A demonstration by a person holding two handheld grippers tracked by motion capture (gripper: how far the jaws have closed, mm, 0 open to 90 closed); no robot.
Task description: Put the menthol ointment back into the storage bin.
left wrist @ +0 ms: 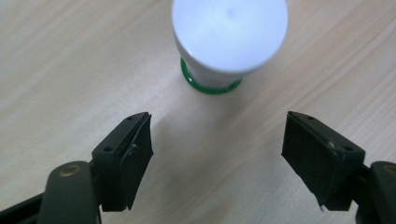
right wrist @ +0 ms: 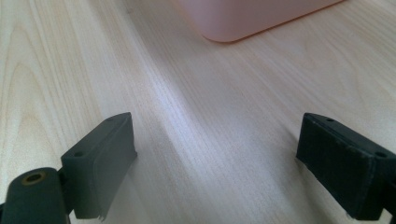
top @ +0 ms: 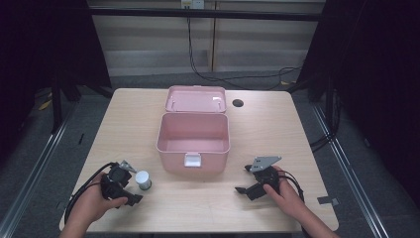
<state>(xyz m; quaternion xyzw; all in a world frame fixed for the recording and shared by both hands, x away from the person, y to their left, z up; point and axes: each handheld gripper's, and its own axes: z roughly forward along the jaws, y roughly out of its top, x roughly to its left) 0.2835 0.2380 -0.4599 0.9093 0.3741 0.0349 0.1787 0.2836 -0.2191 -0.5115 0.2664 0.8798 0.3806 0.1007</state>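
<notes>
Left gripper [top: 130,191]: held in the person's left hand [top: 94,201] at the near left of the table; its jaws stand apart with nothing between them, seen clearly in the left gripper view [left wrist: 217,154].
Right gripper [top: 243,179]: held in the right hand [top: 287,191] at the near right; jaws wide over bare wood, nothing between them [right wrist: 217,163].
Small bottle [top: 143,180]: white cap, green ring at the base [left wrist: 211,88]; it stands upright on the table just beyond the left gripper's tips, apart from both pads.
Pink box [top: 193,144]: mid-table, beyond both grippers; lid thrown back, inside bare, white latch on the near wall; a corner shows in the right gripper view [right wrist: 247,18].
Table [top: 277,134]: pale wood, with a dark round hole [top: 238,103] near the far edge right of the lid.
</notes>
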